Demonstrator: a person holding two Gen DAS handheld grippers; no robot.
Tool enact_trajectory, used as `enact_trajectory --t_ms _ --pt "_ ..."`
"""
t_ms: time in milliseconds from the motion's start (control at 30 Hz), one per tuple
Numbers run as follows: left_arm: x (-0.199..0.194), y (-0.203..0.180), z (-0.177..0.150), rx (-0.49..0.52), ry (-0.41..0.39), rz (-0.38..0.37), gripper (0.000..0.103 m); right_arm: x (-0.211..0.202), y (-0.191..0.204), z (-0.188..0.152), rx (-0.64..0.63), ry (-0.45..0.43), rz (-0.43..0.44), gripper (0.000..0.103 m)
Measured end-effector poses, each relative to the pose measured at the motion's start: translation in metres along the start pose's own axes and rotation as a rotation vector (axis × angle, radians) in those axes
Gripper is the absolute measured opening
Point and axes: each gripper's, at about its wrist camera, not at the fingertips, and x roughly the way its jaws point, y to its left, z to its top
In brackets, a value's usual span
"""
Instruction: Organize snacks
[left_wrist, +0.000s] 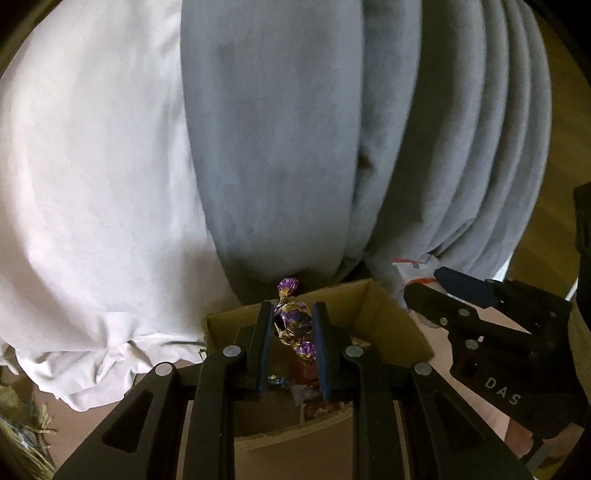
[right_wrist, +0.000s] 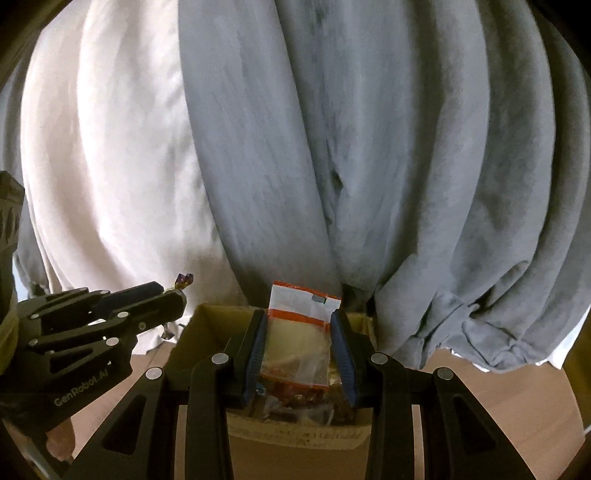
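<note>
My left gripper (left_wrist: 291, 314) is shut on a purple-and-gold wrapped candy (left_wrist: 293, 317) and holds it over an open cardboard box (left_wrist: 391, 317). My right gripper (right_wrist: 299, 321) is shut on a clear snack bag with a red-and-white top (right_wrist: 301, 332), held over the same box (right_wrist: 207, 325). Several wrapped snacks (right_wrist: 295, 400) lie inside the box. The right gripper shows at the right of the left wrist view (left_wrist: 454, 291). The left gripper shows at the left of the right wrist view (right_wrist: 162, 293), with the candy's twisted end (right_wrist: 184, 279) poking out.
Grey curtains (left_wrist: 295, 129) and white curtains (left_wrist: 92, 166) hang down just behind the box and bunch on the wooden floor (right_wrist: 517, 398). Dry straw-like material (left_wrist: 18, 424) lies at the far left of the left wrist view.
</note>
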Motion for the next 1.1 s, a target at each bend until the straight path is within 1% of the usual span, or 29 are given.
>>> enact_trajectory --t_ms 33,67,100,133,167,233,267,333,367,400,467,500,533,700,833,867,900,933,1033,1100 --pt "0.004 0.001 0.001 0.003 0.011 0.005 0.029 0.005 -0.001 0.001 0.002 0.015 0.003 0.037" --pt "0.007 0.002 0.001 0.004 0.021 0.012 0.032 0.011 -0.003 0.002 0.003 0.033 0.008 0.037" --pt "0.01 0.002 0.001 0.005 0.029 0.019 0.039 0.018 -0.005 0.003 0.008 0.054 0.006 0.038" --pt "0.012 0.002 0.0 0.007 0.035 0.029 0.044 0.022 -0.007 0.003 0.01 0.067 0.006 0.039" --pt "0.013 0.003 0.0 0.005 0.035 0.042 0.045 0.027 -0.008 0.003 0.01 0.089 0.007 0.04" --pt "0.013 0.003 -0.001 0.0 0.04 0.066 0.049 0.036 -0.011 0.002 0.018 0.139 0.001 0.057" --pt "0.011 0.004 -0.002 -0.003 0.04 0.074 0.052 0.036 -0.011 0.001 0.021 0.145 -0.006 0.058" --pt "0.006 0.002 -0.005 0.0 0.032 0.101 0.061 0.036 -0.011 -0.003 0.013 0.154 -0.023 0.058" --pt "0.003 0.001 -0.006 0.006 0.027 0.12 0.062 0.037 -0.011 -0.003 0.009 0.162 -0.029 0.058" --pt "-0.001 0.0 -0.007 0.011 0.023 0.143 0.066 0.036 -0.011 -0.005 0.008 0.168 -0.036 0.058" --pt "-0.011 -0.002 -0.011 0.015 0.008 0.185 0.074 0.032 -0.01 -0.007 0.006 0.173 -0.041 0.062" --pt "-0.014 -0.001 -0.012 0.013 0.003 0.195 0.079 0.029 -0.01 -0.009 0.006 0.174 -0.047 0.068" --pt "-0.019 -0.001 -0.014 0.011 -0.004 0.206 0.082 0.025 -0.009 -0.01 0.007 0.17 -0.05 0.069" --pt "-0.052 -0.005 -0.025 -0.003 -0.039 0.225 0.091 -0.002 -0.006 -0.017 0.015 0.147 -0.065 0.069" --pt "-0.077 -0.007 -0.036 -0.029 -0.07 0.233 0.1 -0.03 0.0 -0.022 0.016 0.116 -0.071 0.07" --pt "-0.085 -0.008 -0.039 -0.031 -0.08 0.237 0.101 -0.035 0.003 -0.022 0.015 0.111 -0.07 0.073" --pt "-0.09 -0.01 -0.041 -0.031 -0.084 0.239 0.102 -0.044 0.005 -0.024 0.016 0.102 -0.074 0.08" --pt "-0.098 -0.011 -0.044 -0.032 -0.094 0.239 0.102 -0.053 0.007 -0.026 0.018 0.087 -0.083 0.083" --pt "-0.119 -0.017 -0.052 -0.036 -0.119 0.234 0.103 -0.077 0.014 -0.034 0.019 0.053 -0.103 0.083" --pt "-0.131 -0.021 -0.059 -0.032 -0.131 0.217 0.103 -0.092 0.017 -0.039 0.024 0.039 -0.112 0.083"
